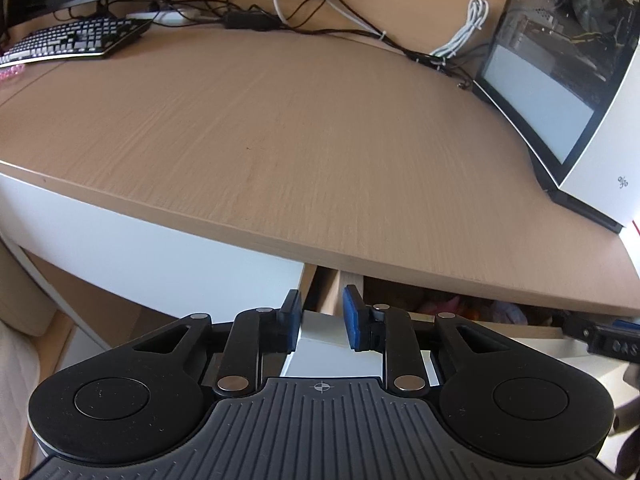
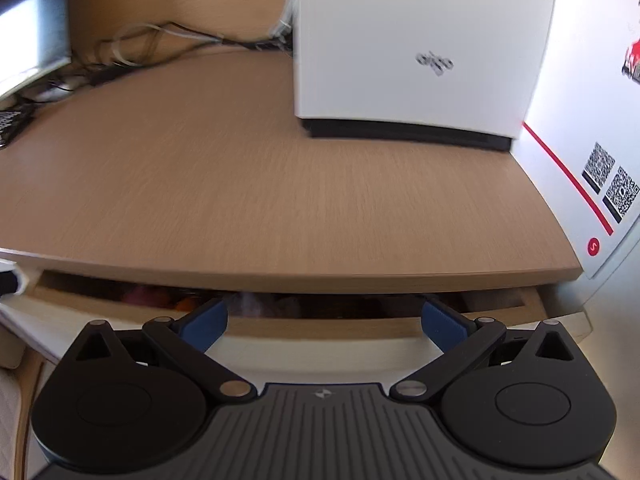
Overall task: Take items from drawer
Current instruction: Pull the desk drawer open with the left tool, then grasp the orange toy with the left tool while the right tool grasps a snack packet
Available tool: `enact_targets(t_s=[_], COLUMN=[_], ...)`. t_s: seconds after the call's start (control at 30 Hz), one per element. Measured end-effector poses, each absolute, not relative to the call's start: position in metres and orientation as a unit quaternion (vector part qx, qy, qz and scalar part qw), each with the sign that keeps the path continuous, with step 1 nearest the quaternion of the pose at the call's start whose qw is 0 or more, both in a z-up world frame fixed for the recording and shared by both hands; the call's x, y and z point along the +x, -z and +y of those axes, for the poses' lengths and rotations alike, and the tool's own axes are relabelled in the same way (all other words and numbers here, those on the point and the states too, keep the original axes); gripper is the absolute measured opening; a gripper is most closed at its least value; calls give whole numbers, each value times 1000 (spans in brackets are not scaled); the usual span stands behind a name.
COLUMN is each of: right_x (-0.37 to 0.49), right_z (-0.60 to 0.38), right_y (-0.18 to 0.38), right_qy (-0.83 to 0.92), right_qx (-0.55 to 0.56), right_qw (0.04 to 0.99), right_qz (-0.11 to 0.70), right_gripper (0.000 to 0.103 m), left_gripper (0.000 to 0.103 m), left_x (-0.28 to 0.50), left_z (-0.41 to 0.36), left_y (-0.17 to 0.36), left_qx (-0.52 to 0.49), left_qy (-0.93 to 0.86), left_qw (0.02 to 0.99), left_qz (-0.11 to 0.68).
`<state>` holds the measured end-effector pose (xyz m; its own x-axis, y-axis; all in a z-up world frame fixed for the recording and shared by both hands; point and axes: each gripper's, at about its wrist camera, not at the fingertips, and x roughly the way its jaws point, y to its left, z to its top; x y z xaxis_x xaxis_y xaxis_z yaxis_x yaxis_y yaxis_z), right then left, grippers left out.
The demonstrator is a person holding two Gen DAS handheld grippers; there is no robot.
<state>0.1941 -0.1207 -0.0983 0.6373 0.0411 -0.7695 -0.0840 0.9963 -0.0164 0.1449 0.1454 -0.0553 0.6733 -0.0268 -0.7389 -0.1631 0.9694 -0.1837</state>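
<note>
Drawer (image 2: 320,326) under wooden desktop (image 1: 280,140), pulled out only a little: white front, pale wood rim, dim pink and orange items (image 2: 168,296) inside, too dark to name. Left gripper (image 1: 322,320) narrowly parted at drawer's left front corner, grip uncertain. Right gripper (image 2: 324,320) wide open over drawer front, holding nothing.

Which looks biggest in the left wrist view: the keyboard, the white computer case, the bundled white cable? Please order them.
1. white computer case, though it is nearer the camera
2. keyboard
3. bundled white cable
</note>
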Motion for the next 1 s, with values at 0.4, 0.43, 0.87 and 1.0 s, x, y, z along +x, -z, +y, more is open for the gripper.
enact_targets(t_s=[0.4, 0.43, 0.87, 1.0], right_x=[209, 200, 101, 69], right_z=[-128, -130, -151, -142], right_y=[109, 108, 108, 110], right_qy=[-56, -59, -85, -77], right_qx=[-25, -24, -7, -12], right_qw=[869, 872, 872, 878], right_qz=[491, 486, 482, 472], right_gripper=[103, 103, 103, 103], left_gripper=[23, 23, 23, 23], left_x=[118, 112, 100, 101], left_z=[152, 152, 104, 87], left_y=[50, 47, 27, 35], left_qx=[-126, -122, -3, 12], left_qy=[-21, -19, 106, 120], left_qw=[902, 905, 893, 882], left_qz=[413, 407, 437, 457])
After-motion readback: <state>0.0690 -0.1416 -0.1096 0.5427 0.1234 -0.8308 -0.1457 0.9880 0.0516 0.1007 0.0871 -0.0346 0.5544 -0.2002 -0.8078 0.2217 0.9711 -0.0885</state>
